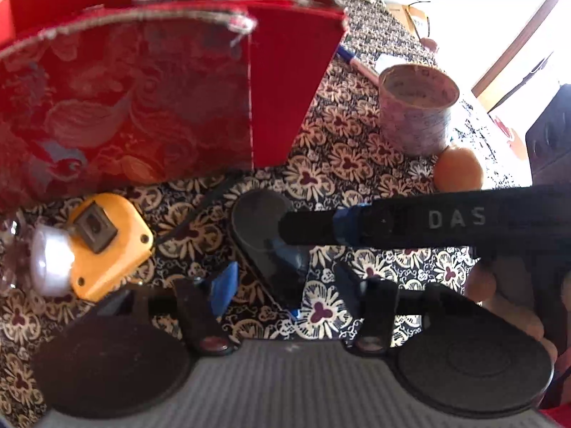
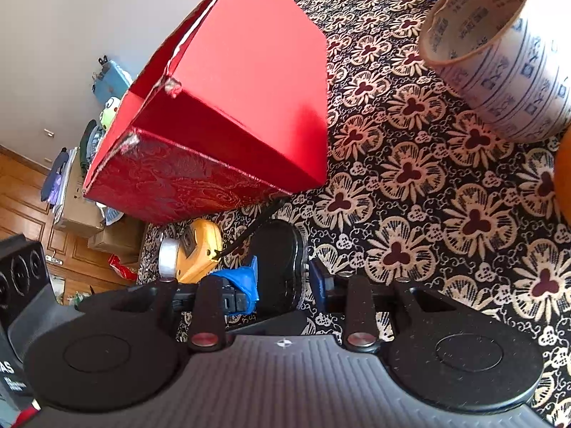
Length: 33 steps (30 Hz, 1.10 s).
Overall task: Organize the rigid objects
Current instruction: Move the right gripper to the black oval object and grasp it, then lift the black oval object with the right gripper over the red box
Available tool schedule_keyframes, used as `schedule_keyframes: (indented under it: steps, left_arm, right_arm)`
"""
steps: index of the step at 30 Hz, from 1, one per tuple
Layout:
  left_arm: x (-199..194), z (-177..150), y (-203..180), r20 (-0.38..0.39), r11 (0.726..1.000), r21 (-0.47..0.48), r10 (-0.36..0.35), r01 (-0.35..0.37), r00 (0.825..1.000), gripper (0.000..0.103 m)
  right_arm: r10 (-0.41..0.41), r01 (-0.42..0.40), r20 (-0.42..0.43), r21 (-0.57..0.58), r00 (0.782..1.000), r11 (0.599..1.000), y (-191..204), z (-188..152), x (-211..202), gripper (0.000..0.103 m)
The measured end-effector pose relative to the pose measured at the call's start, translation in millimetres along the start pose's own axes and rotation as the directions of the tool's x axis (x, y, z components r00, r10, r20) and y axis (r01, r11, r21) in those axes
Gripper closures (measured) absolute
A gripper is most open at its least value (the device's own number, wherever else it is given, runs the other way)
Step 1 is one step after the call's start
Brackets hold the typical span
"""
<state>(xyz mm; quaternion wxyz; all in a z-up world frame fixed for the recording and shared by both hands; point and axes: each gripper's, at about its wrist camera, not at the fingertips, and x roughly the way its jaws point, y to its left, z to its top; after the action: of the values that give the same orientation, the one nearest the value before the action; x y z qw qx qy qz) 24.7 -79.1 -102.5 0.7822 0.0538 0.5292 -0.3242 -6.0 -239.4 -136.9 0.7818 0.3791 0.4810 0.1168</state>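
Note:
A black oval object (image 1: 266,235) stands tilted on the patterned tablecloth (image 1: 357,157), just in front of the red box (image 1: 278,82). My right gripper (image 1: 289,230) reaches in from the right and is shut on it; one taped finger lies across its face and the other is hidden behind. In the right wrist view the black oval object (image 2: 280,267) sits edge-on between the blue pads of the right gripper (image 2: 283,281). My left gripper (image 1: 285,287) hangs just above the object and is open. Its blue pads stand on either side of the object with a gap on each side.
A yellow tape measure (image 1: 107,242) with a silver round piece (image 1: 50,262) lies at the left. A printed tape roll (image 1: 417,107), an orange ball (image 1: 458,171) and a blue pen (image 1: 351,59) lie at the right. A person's hand (image 1: 499,292) holds the right gripper.

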Motion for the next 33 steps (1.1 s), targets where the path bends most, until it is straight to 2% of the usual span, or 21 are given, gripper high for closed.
schedule_keyframes:
  steps: [6,10,17,23,33]
  left_arm:
    - [2,2,2,0.003,1.0,0.014,-0.005,0.004,1.0,0.048]
    - [4,0,-6,0.014,0.997,0.069,0.034,-0.035,0.999,0.048]
    - [-1,-2,7,0.029,0.999,0.041,0.011,-0.013,1.0,0.067]
    - [-5,-5,10,0.033,0.999,0.04,0.011,-0.013,0.999,0.068]
    - [-23,-3,3,0.072,0.997,0.074,0.014,-0.02,0.997,0.068]
  right_arm:
    - [0.026,-0.026,0.006,0.001,1.0,1.0,2,-4,6,0.089]
    - [0.028,-0.028,0.016,0.0,0.999,1.0,4,-5,6,0.088]
    - [0.077,-0.077,-0.005,0.069,0.997,0.995,-4,-6,6,0.088]
    - [0.123,-0.12,-0.011,0.148,0.992,0.982,-14,-10,4,0.088]
    - [0.089,-0.092,0.062,0.047,0.994,0.995,12,-13,-14,0.089]
